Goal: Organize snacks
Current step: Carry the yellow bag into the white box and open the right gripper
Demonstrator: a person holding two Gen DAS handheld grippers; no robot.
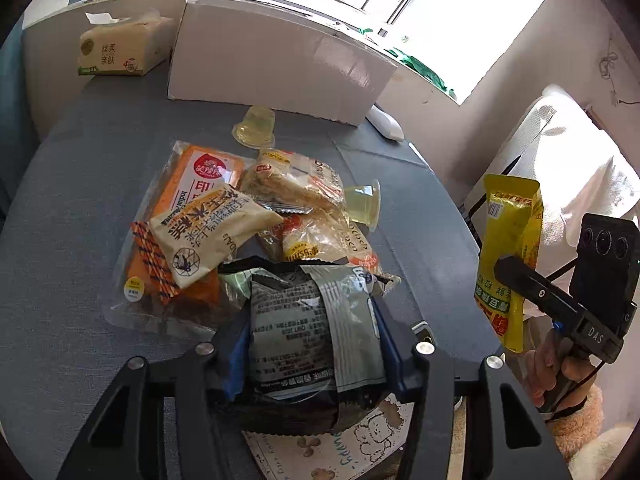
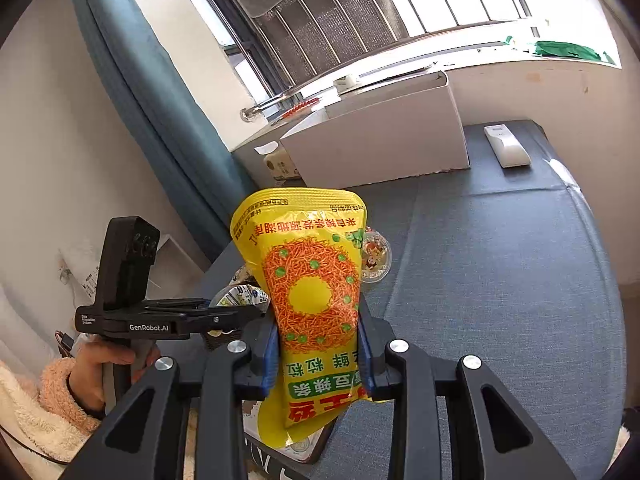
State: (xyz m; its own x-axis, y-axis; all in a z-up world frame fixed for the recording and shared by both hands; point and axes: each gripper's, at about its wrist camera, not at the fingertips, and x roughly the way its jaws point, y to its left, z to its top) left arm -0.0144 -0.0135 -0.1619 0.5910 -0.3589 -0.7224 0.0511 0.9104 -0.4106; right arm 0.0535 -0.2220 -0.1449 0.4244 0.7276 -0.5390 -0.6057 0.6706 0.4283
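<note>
The left tongs [image 1: 316, 344] are closed on a grey-and-black foil snack packet [image 1: 308, 332], held just above the near edge of the grey-blue worktop [image 1: 72, 208]. The right tongs [image 2: 318, 356] are clamped on a yellow plastic snack bag printed with orange strips and green peas [image 2: 312, 292], held upright and clear of the worktop at its right side. A heap of packets lies mid-worktop: a large orange flat pack [image 1: 180, 216] at the bottom, a cream pillow-shaped packet [image 1: 208, 232] on top of it, and clear-wrapped pastries [image 1: 300, 184] to the right. One clear jelly cup [image 1: 256, 126] stands beyond the heap; another [image 1: 364, 204] lies on its side touching it. A white cardboard box [image 1: 276, 56] sits at the far side, a tissue pack [image 1: 120, 44] to its left.
</note>
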